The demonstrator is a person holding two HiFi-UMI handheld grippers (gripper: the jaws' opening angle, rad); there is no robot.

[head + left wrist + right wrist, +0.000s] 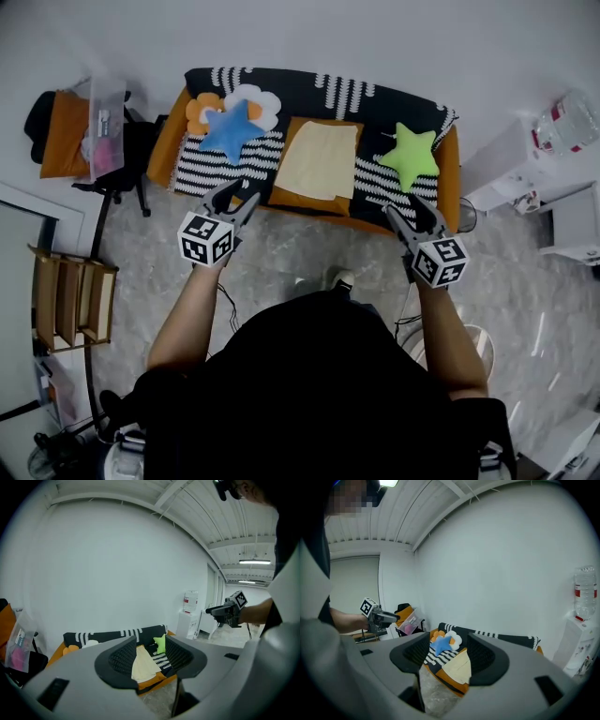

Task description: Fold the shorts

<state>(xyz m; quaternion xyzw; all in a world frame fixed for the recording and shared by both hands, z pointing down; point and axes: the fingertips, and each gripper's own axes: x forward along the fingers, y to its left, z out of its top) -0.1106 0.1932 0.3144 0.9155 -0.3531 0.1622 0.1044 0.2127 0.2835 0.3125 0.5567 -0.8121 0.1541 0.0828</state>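
Observation:
The pale yellow shorts (319, 161) lie flat on an orange cushion in the middle of the sofa (375, 98). Both grippers hover over the floor in front of the sofa, short of the shorts. My left gripper (238, 194) points at the sofa's front edge left of the shorts, jaws open and empty. My right gripper (405, 212) is at the right, also open and empty. The left gripper view frames the shorts (142, 665) between open jaws, with the right gripper (224, 611) off to the side. The right gripper view shows the shorts (459, 670) and the left gripper (380, 617).
On the striped sofa cover lie a blue star cushion (228, 129), a flower cushion (255, 100) and a green star cushion (410, 155). A chair with a clear box (105, 127) stands left, a wooden shelf (70, 298) lower left, white cabinets with a water bottle (565, 125) right.

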